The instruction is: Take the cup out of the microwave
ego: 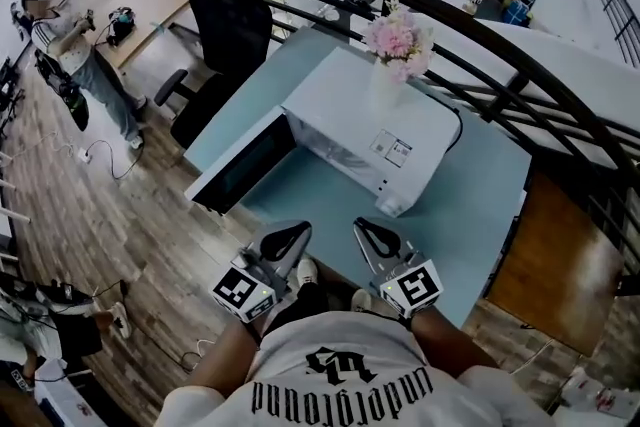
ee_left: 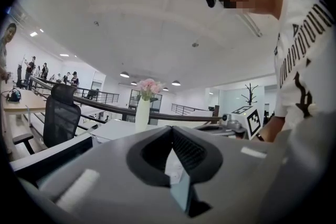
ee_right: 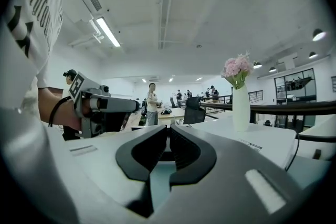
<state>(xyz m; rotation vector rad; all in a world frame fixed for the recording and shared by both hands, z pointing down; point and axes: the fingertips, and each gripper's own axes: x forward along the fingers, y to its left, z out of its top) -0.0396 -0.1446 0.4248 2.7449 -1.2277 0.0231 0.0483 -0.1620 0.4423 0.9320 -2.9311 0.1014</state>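
Left gripper (ego: 288, 237) and right gripper (ego: 378, 237) sit side by side close to our chest in the head view, at the near edge of the pale blue desk (ego: 480, 205). Both point toward the white microwave oven (ego: 340, 110). Its dark-windowed door (ego: 240, 170) hangs open to the left. A white vase of pink flowers (ego: 388, 80) stands on the oven's top. We cannot see the cup, because the inside of the oven cannot be made out from this angle. A black office chair (ego: 230, 25) stands beyond the desk.

In the left gripper view, the left gripper (ee_left: 171, 131) has its jaws closed tip to tip with nothing between them. Past them we see the vase, the chair, and the right gripper off to the right.

In the right gripper view, the right gripper (ee_right: 168, 128) likewise has its jaws meeting at the tips, holding nothing. The left gripper shows at the left, and the vase stands at the right on the oven's top.
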